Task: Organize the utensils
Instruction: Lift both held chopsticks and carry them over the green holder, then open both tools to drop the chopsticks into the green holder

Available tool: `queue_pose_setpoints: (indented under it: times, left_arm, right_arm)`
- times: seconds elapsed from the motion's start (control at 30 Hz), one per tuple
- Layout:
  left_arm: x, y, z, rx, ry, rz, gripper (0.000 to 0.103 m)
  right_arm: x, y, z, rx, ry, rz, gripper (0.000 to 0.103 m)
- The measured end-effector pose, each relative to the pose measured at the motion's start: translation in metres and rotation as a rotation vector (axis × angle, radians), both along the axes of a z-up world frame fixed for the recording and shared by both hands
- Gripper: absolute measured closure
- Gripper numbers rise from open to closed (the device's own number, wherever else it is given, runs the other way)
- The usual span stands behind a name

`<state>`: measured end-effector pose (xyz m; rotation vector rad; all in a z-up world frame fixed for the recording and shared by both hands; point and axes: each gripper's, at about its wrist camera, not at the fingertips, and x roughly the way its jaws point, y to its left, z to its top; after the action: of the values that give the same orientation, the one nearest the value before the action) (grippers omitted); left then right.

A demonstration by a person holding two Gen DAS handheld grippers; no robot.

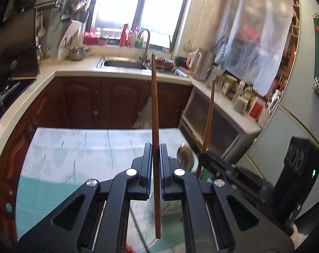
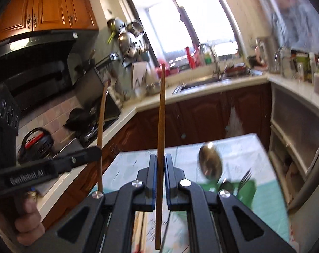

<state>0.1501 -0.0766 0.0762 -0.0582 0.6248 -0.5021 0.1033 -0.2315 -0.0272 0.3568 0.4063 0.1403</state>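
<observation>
1. The left gripper [image 1: 156, 149] is clamped shut on one wooden chopstick [image 1: 155, 126], which stands nearly upright between the pads, with a long stretch above them and a shorter one below.
2. The right gripper [image 2: 160, 160] is likewise closed on a second chopstick [image 2: 160, 126], also close to vertical.
3. Both sticks are pinched partway along their length on narrow pads, so a quick swing could make either one pivot or slide out, probably dropping onto the table [image 1: 75, 147].
4. The two grippers are close together; in the left wrist view the right gripper [image 1: 208, 158] sits just beside the left, so the tall ends could knock together if the hands converge.
5. A green holder [image 2: 247, 187] near the table's right edge already carries a spoon [image 2: 210, 162] and a fork [image 2: 245, 177]; a tilted stick lowered there could catch on them or tip the holder.
6. The table wears a pale patterned cloth and stands in a narrow kitchen, with a sink [image 1: 125, 63] under a bright window, dark wooden cabinets below the worktop, and a hob and hood along the left side.
</observation>
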Motion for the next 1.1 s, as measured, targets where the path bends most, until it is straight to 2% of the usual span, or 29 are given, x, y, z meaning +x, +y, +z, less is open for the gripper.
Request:
queue_pose_setpoints:
  times: [0.13, 0.27, 0.4, 0.53, 0.7, 0.87, 0.9, 0.97, 1.03, 1.1]
  left_arm:
    - [0.02, -0.031, 0.003, -0.013, -0.028, 0.005, 0.099]
    - [0.044, -0.056, -0.008, -0.039, -0.022, 0.001, 0.099]
    - [0.061, -0.074, -0.033, -0.047, -0.034, 0.007, 0.099]
    - [0.064, -0.08, -0.057, -0.053, -0.048, -0.004, 0.099]
    - [0.061, -0.074, -0.089, -0.05, -0.032, 0.01, 0.099]
    - [0.049, -0.067, -0.116, 0.012, 0.017, -0.011, 0.098]
    - [0.046, -0.065, -0.12, 0.02, 0.033, -0.021, 0.097]
    - [0.04, -0.061, -0.128, 0.046, 0.067, -0.034, 0.087]
    - [0.034, -0.054, -0.133, 0.064, 0.097, -0.034, 0.061]
    - [0.028, -0.046, -0.136, 0.065, 0.117, -0.024, 0.052]
  right_arm:
    - [0.011, -0.013, 0.005, -0.048, -0.057, -0.047, 0.097]
    - [0.011, -0.029, 0.006, -0.071, -0.118, -0.093, 0.097]
    - [0.013, -0.03, -0.003, -0.108, -0.154, -0.109, 0.097]
    - [0.011, -0.017, -0.02, -0.2, -0.177, -0.099, 0.097]
    - [0.006, -0.011, -0.042, -0.252, -0.133, -0.06, 0.097]
    - [0.0, -0.008, -0.062, -0.278, -0.032, 0.013, 0.096]
    - [-0.002, -0.007, -0.066, -0.277, 0.004, 0.03, 0.096]
    - [-0.005, -0.007, -0.071, -0.266, 0.052, 0.061, 0.096]
    - [-0.009, -0.006, -0.073, -0.267, 0.093, 0.073, 0.093]
    - [-0.012, -0.005, -0.072, -0.26, 0.119, 0.082, 0.091]
